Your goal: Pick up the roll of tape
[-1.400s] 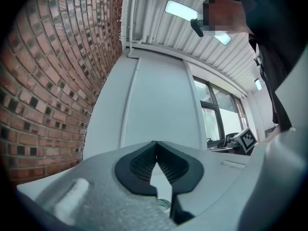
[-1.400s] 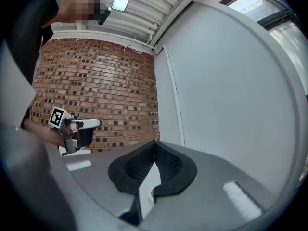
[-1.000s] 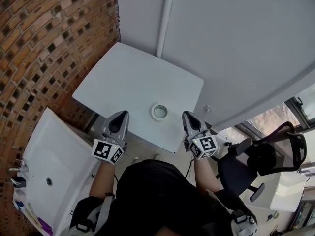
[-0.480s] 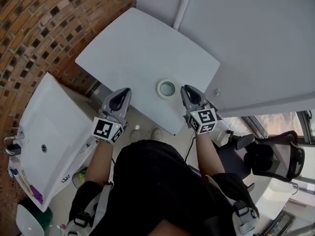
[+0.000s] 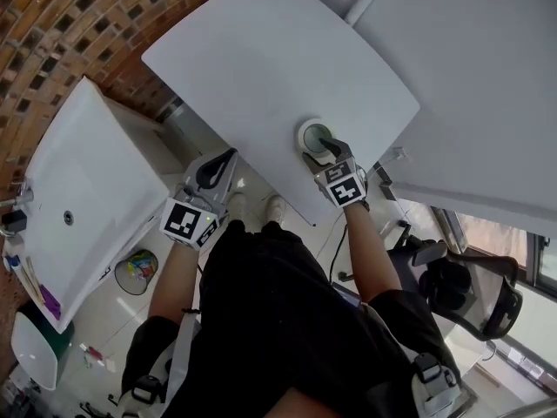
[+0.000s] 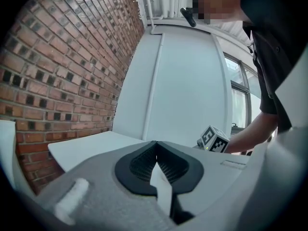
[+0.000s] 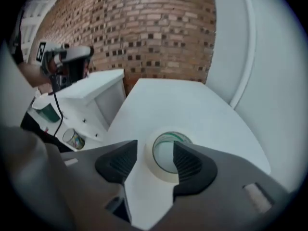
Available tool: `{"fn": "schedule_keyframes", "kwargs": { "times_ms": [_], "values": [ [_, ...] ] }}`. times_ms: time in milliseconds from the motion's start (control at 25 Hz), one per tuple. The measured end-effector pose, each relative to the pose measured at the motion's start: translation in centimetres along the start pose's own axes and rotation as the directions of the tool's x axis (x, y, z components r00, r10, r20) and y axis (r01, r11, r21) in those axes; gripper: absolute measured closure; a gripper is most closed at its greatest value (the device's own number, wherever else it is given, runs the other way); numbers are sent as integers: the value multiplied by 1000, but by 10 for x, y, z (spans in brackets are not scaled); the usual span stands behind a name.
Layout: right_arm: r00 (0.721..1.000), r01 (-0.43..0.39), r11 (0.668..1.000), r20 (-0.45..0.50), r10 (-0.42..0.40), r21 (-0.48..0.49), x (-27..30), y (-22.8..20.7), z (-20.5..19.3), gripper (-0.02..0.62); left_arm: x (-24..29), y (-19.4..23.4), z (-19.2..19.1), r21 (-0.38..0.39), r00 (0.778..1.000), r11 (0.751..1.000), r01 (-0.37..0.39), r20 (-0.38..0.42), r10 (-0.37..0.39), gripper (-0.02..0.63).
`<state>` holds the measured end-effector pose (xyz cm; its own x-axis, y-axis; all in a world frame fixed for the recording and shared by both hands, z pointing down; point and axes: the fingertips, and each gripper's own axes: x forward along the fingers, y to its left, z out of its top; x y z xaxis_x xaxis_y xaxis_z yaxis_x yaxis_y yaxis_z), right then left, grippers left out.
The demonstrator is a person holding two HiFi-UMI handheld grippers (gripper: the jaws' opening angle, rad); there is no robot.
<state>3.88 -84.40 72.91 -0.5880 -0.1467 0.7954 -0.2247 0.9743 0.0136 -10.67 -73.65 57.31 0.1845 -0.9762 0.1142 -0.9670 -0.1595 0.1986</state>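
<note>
A cream roll of tape [image 5: 305, 134] lies flat on the white table [image 5: 261, 68] close to its near edge. My right gripper [image 5: 323, 150] points steeply down over it, and its jaws are opening. In the right gripper view the roll [image 7: 166, 173] has its near wall between the two pads. One finger [image 7: 188, 161] is over the roll's hole, the other [image 7: 118, 163] stands outside the ring, and neither pad presses on it. My left gripper [image 5: 219, 165] hovers off the table's near edge, shut and empty [image 6: 156, 159].
A brick wall [image 5: 61, 24] runs along the left. A white sink unit [image 5: 78, 190] stands left of the table, with a bin of coloured rubbish [image 5: 137, 269] on the floor beside it. A dark office chair [image 5: 474, 290] is at the right.
My right gripper has dropped forward onto the tape roll, tipped downward and opened its jaws. The left gripper has sunk a little and stays shut.
</note>
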Motion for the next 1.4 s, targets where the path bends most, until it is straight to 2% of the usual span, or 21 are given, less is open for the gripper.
{"fn": "schedule_keyframes", "kwargs": {
  "times_ms": [40,200,320,480,560,720,920,1040,1120,1160,1200,1240,1320,1360,1400],
  "values": [
    [998,-2,999,-59,-1,-35,9,2,-8,350,-4,4,-4,-10,1000,1000,-13,-8,13,603],
    [979,-59,993,-202,36,-107,29,12,-23,353,-23,17,-20,-66,996,994,-84,-38,82,604],
    [955,-107,978,-293,52,-177,43,19,-27,359,-33,25,-26,-85,994,991,-106,-44,103,603],
    [921,-155,957,-386,50,-245,53,25,-27,402,-44,25,-31,-103,993,988,-115,-48,111,604],
    [902,-165,956,-430,45,-245,63,22,-34,439,-48,22,-35,-107,993,988,-113,-50,108,604],
    [870,-200,945,-491,50,-258,73,23,-42,451,-56,17,-36,-91,994,991,-101,-44,97,604],
    [877,-221,944,-474,82,-245,67,27,-41,460,-62,18,-27,-58,995,994,-95,-42,93,604],
    [919,-177,974,-379,111,-142,53,27,-28,469,-62,20,-17,-27,997,997,-74,-34,73,604],
    [958,-155,988,-241,156,25,42,23,-11,472,-59,20,-10,-7,998,999,-52,-29,51,604],
    [971,-177,976,-137,194,128,36,22,0,472,-57,18,-7,3,999,999,-36,-26,36,604],
    [973,-221,948,-17,231,228,28,22,12,472,-54,15,-4,13,1000,1000,-20,-24,20,604],
    [960,-280,909,108,258,310,18,23,24,476,-51,13,0,22,1000,1000,-4,-21,5,604],
    [905,-390,836,331,269,387,-11,24,50,476,-45,10,10,40,1000,999,23,-8,-23,604],
    [875,-422,819,411,256,388,-26,25,61,476,-41,9,15,46,999,998,37,4,-37,604],
    [851,-435,817,469,237,378,-39,25,70,476,-38,8,21,48,999,998,51,17,-52,604]
  ]
}}
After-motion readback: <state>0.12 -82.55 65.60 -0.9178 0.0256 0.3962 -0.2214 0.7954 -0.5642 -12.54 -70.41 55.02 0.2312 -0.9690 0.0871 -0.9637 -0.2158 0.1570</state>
